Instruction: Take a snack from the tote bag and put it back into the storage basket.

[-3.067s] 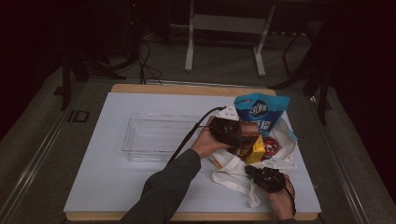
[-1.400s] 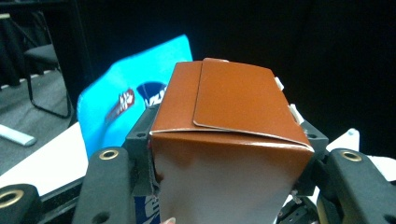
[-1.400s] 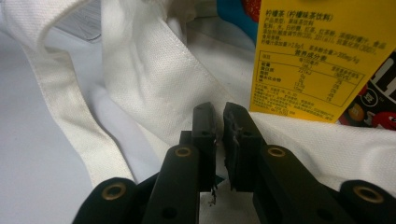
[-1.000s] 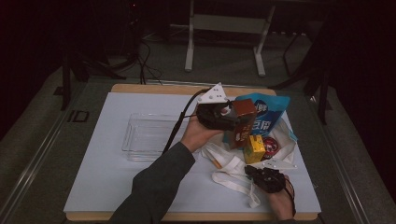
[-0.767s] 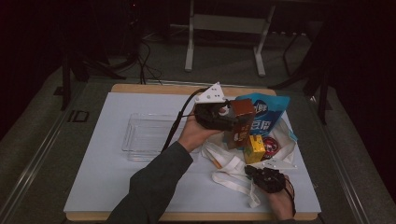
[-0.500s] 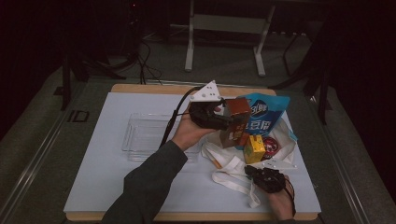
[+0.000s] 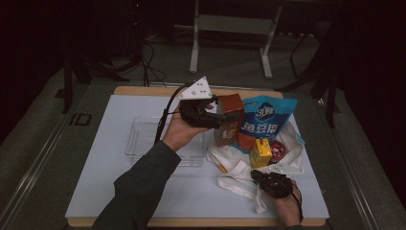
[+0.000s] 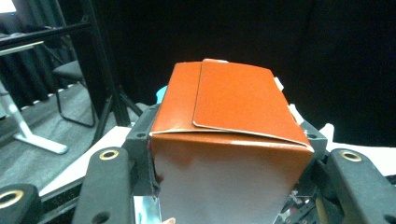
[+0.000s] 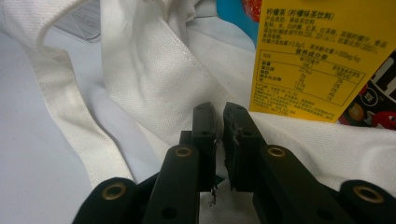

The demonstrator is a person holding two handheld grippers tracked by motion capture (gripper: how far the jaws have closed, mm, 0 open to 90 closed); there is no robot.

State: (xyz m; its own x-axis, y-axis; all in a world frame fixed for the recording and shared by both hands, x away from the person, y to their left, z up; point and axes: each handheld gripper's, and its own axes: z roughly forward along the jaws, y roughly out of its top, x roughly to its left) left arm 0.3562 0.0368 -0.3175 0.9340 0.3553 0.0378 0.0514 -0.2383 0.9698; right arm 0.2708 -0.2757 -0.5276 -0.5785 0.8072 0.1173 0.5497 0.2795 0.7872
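My left gripper (image 7: pixel 221 120) is raised above the table and shut on an upright brown carton (image 7: pixel 230 117). In the left gripper view the carton (image 8: pixel 229 140) sits between both jaws, its folded top toward the camera. A white cloth bag (image 7: pixel 230 165) lies at the right of the table with a blue snack bag (image 7: pixel 265 120), a yellow drink carton (image 7: pixel 260 153) and a red packet (image 7: pixel 277 151) on it. My right gripper (image 7: pixel 258 175) rests near the front edge; its jaws (image 9: pixel 219 116) pinch the bag's white cloth (image 9: pixel 154 70), just below the yellow carton (image 9: pixel 317 56).
A clear plastic tray (image 7: pixel 143 139) lies left of centre on the white mat (image 7: pixel 95 182), just left of the held carton. The bag's strap (image 7: pixel 239 189) trails toward the front edge. Desk legs and cables stand on the floor beyond the table.
My left gripper has carried the brown carton up and to the left, away from the bag and toward the tray. The right gripper has stayed put.
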